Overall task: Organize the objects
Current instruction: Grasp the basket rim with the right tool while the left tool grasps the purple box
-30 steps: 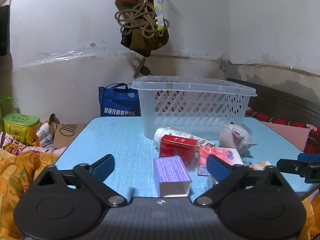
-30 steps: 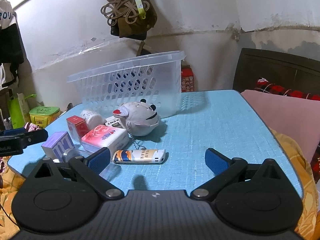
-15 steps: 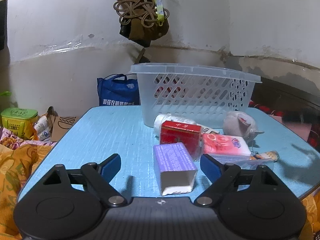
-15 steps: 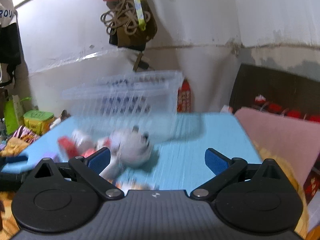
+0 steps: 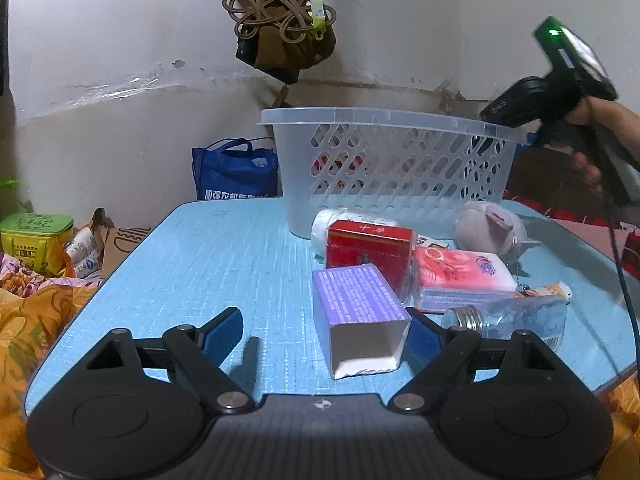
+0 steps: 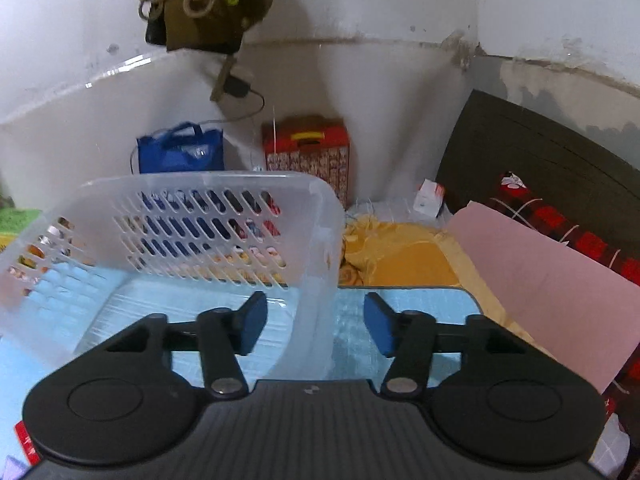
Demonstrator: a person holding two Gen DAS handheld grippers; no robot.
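Note:
A purple box (image 5: 356,312) lies open end toward me on the blue table (image 5: 224,256), between the fingers of my left gripper (image 5: 323,338). The gripper is open; its right finger sits beside the box and the left one is well apart. Behind the box are a red box (image 5: 368,248), a pink tissue pack (image 5: 460,276), a grey plush toy (image 5: 492,228), a glass jar (image 5: 508,320) and a lighter (image 5: 548,290). My right gripper (image 6: 316,328) straddles the right end wall of the clear basket (image 6: 320,248). Its jaws are closing and the pads stand off the wall.
A blue bag (image 6: 180,152) and a red carton (image 6: 306,152) stand behind the table by the wall. A pink sheet (image 6: 540,280) and dark headboard (image 6: 540,160) lie to the right. A green tin (image 5: 36,236) sits far left. A corded bag (image 5: 280,28) hangs above.
My right gripper has swung up from the table's front to the basket's right end, and its jaws have narrowed. The left gripper has sunk slightly toward the purple box.

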